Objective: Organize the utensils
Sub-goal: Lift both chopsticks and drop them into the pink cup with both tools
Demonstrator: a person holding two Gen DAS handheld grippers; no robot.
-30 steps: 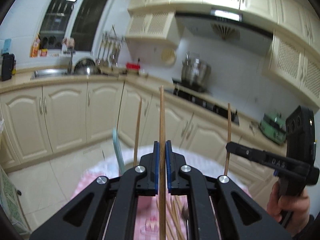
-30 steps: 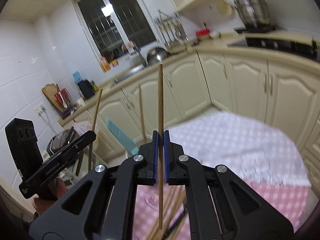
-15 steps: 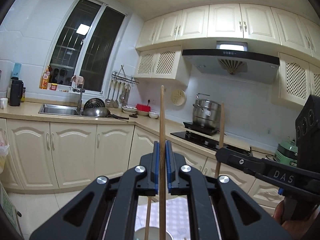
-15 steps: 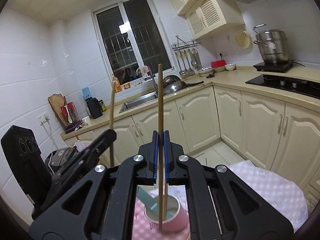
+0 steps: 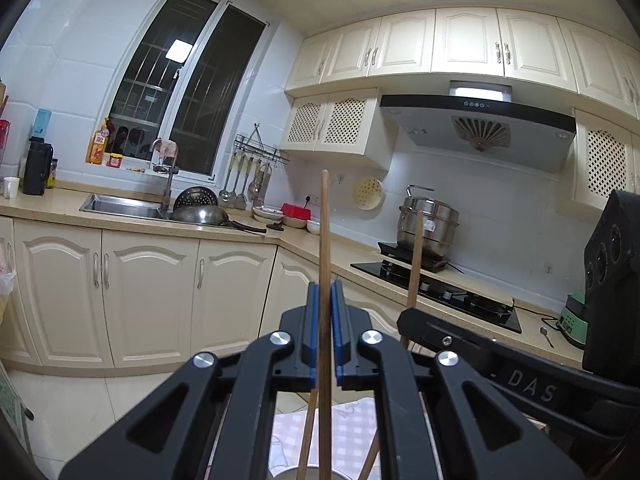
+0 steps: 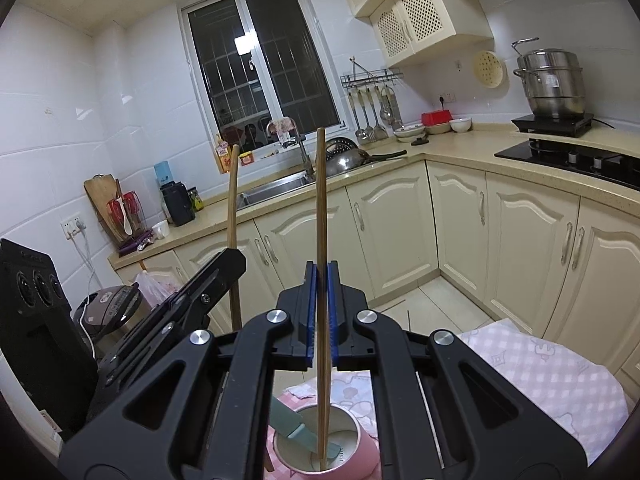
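My left gripper [image 5: 325,300] is shut on a wooden chopstick [image 5: 325,232] held upright. My right gripper [image 6: 321,280] is shut on another wooden chopstick [image 6: 321,208], also upright; its lower end reaches into a pink cup [image 6: 360,450] on the pink checked tablecloth [image 6: 540,368]. A teal knife [image 6: 300,432] leans in the cup. In the right wrist view the left gripper [image 6: 224,264] with its chopstick [image 6: 232,200] is at the left. In the left wrist view the right gripper [image 5: 412,320] with its chopstick [image 5: 415,256] is at the right. Another chopstick [image 5: 306,436] slants below my left jaws.
Cream kitchen cabinets [image 5: 144,296] run along the walls, with a sink [image 5: 120,204], a gas hob [image 5: 440,288] and a steel pot [image 5: 428,220]. A rice cooker [image 6: 112,308] stands at the left of the table. The floor [image 6: 432,304] is tiled.
Both grippers have tilted up from the table towards the kitchen walls, with the chopsticks still held. The right chopstick's lower end now stands in the pink cup.
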